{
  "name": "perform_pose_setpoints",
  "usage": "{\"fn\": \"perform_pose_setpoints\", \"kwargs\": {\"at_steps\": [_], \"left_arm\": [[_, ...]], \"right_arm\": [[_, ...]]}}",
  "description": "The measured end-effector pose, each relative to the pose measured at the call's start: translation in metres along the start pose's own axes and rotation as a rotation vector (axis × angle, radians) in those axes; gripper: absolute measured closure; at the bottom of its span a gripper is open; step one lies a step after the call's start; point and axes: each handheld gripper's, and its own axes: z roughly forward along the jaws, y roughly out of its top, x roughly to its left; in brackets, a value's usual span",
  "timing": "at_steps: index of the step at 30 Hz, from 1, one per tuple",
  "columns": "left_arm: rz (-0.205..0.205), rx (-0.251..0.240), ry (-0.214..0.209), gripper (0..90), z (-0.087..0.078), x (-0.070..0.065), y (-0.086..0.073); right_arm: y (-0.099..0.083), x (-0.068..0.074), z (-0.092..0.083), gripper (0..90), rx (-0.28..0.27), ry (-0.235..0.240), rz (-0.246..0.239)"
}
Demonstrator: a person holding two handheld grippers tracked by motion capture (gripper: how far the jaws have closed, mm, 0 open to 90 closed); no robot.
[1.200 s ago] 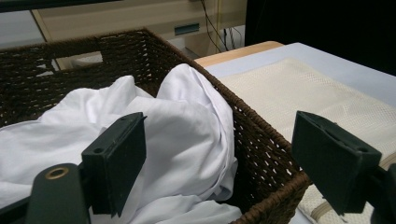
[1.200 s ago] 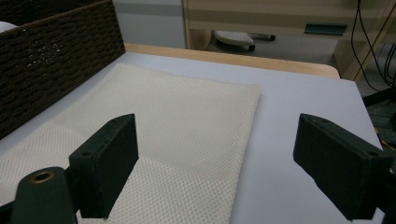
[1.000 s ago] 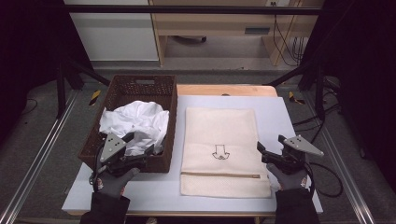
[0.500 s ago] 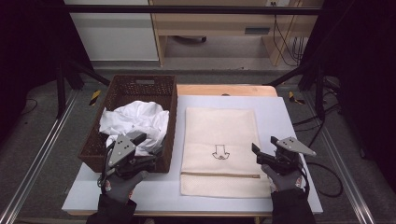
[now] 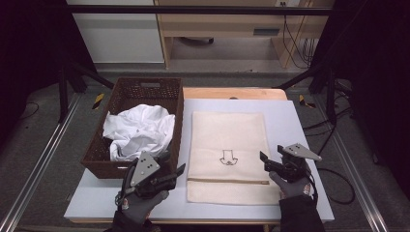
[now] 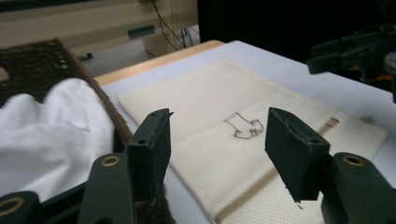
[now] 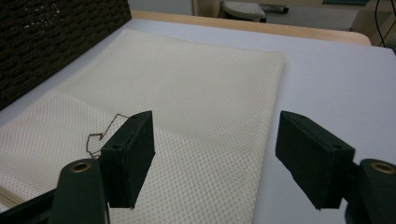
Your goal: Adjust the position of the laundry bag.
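White table [image 5: 300, 121] carries a wicker basket [image 5: 171, 104] at nine o'clock of the mesh bag [image 5: 227, 130]; both grippers' fingers gape, gripping nothing, the left gripper [image 5: 174, 175] having just been narrowing, beside the right gripper [image 5: 263, 162].

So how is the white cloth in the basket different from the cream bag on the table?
The white cloth is crumpled into a heap, while the cream mesh bag lies flat and smooth. The cloth sits inside the brown wicker basket; the bag lies straight on the table. The cloth looks plain bright white; the bag is cream, with a small outline drawing and a zipper line near its front edge. Both are soft fabric, and no claw touches either.
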Motion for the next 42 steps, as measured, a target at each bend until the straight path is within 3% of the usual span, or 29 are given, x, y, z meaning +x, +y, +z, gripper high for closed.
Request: {"fn": "perform_pose_setpoints", "kwargs": {"at_steps": [4,9,11,12,14,16,17,20,22,32,37,42], "left_arm": [[0.024,0.039,-0.015,42.9,0.006,-0.01,-0.007],[0.026,0.097,-0.023,46.4,0.014,-0.019,-0.023],[0.021,0.132,-0.029,47.6,0.019,-0.021,-0.031],[0.014,0.172,-0.036,48.5,0.023,-0.021,-0.039],[0.012,0.188,-0.04,50.1,0.026,-0.022,-0.043],[0.003,0.254,-0.04,51.8,0.035,-0.022,-0.057],[0.003,0.254,-0.04,52.9,0.035,-0.022,-0.057],[0.002,0.343,-0.028,56.1,0.048,-0.023,-0.073],[-0.008,0.364,-0.022,57.7,0.051,-0.022,-0.076],[-0.061,0.412,-0.042,68.5,0.058,-0.02,-0.084],[-0.057,0.422,-0.068,80.8,0.059,-0.022,-0.083],[-0.069,0.416,-0.082,85.7,0.059,-0.019,-0.083]], "right_arm": [[-0.002,0.0,0.001,31.7,0.013,-0.004,-0.003],[-0.005,0.0,0.004,34.7,0.046,-0.003,-0.002],[-0.007,-0.001,0.004,38.0,0.051,-0.009,0.001],[-0.008,-0.002,0.005,38.5,0.054,-0.016,-0.002],[-0.01,-0.003,0.005,39.7,0.067,-0.015,0.007],[-0.013,-0.005,0.007,42.1,0.082,-0.029,0.007],[-0.014,-0.006,0.008,43.5,0.09,-0.029,0.007],[-0.019,-0.009,0.012,47.8,0.126,-0.046,0.009],[-0.023,-0.011,0.014,50.2,0.15,-0.057,0.015],[-0.039,-0.018,0.022,62.4,0.242,-0.056,0.047],[-0.044,-0.02,0.024,68.8,0.286,-0.054,0.07],[-0.043,-0.02,0.024,81.3,0.287,-0.036,0.085]]}}
